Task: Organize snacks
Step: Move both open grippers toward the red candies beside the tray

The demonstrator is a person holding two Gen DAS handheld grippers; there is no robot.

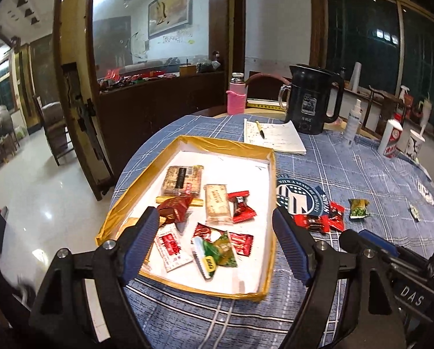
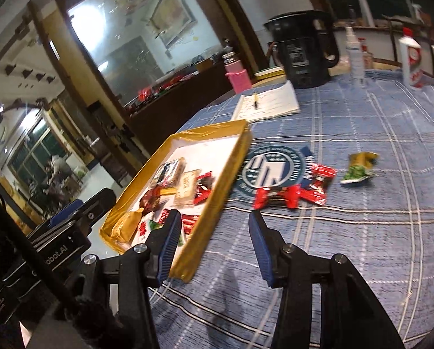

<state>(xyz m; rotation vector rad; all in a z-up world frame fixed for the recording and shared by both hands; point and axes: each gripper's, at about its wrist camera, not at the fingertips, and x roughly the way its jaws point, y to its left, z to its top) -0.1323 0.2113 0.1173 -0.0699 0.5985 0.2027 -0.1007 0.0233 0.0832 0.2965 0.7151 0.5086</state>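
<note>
Beyond the claw, on the table: black kettle (image 1: 312,99), pink bottle (image 1: 236,95), notebook (image 1: 273,136) bearing a pen (image 1: 260,128), spray bottle (image 1: 353,122).

Dining hall or restaurant. Behind the round table with blue plaid cloth (image 1: 362,174): wood-framed glass partition (image 1: 158,29). Left of it, seated diners (image 1: 1,122).

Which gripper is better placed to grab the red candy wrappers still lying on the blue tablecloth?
Probably the right gripper: open, empty, with the red candy wrappers just ahead. The left gripper hovers over the gold-edged tray.
</note>
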